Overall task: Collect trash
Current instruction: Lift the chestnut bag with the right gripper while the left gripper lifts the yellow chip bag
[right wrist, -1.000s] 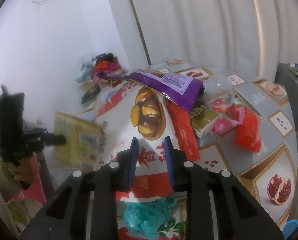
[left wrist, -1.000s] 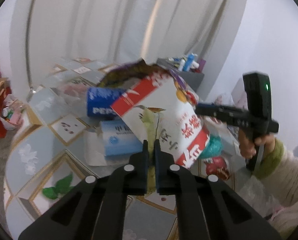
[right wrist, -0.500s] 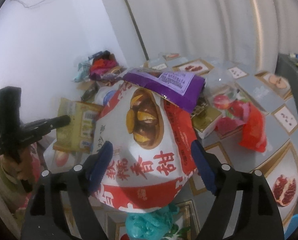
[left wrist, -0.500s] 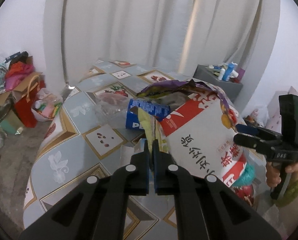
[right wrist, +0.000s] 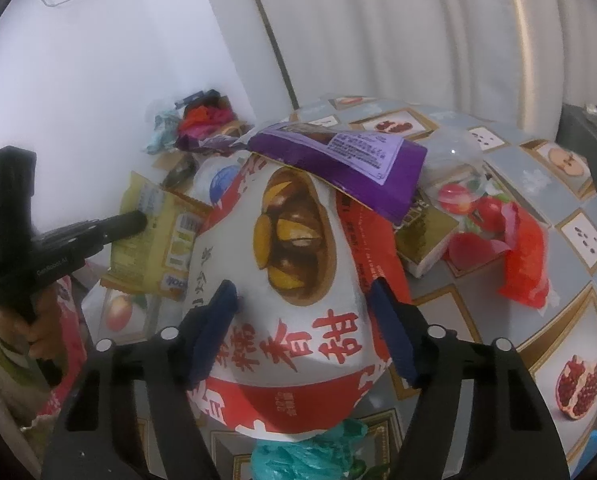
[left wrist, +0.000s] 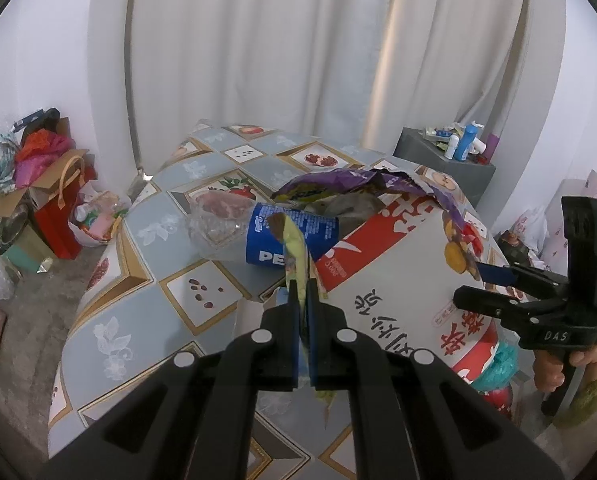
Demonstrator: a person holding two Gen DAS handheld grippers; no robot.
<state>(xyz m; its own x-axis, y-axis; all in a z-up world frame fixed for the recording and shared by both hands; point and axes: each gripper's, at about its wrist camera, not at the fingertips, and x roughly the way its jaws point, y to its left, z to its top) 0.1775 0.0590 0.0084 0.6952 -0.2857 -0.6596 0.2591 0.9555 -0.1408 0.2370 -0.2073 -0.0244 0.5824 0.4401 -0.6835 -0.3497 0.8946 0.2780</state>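
Two grippers work the heap: the left gripper [left wrist: 302,300] pinches a thin yellow-green snack wrapper [right wrist: 154,236], lifting it clear for collection. The right gripper [right wrist: 302,320], jaws just closing yet clear of it, straddles the white-and-red chestnut paper bag [right wrist: 290,280], probably lining up a grasp.

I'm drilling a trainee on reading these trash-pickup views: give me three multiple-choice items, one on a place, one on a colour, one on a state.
1. Where is the purple wrapper?
A. on top of the chestnut bag
B. on the floor
C. on the grey stand

2. What colour is the label on the bottle?
A. green
B. blue
C. orange

3. What is the left claw doing?
A. open, empty
B. shut on a yellow wrapper
C. shut on the bottle

Key: A, it drapes over the bag's top; B, blue with white letters; B, the wrapper is pinched between its fingers.
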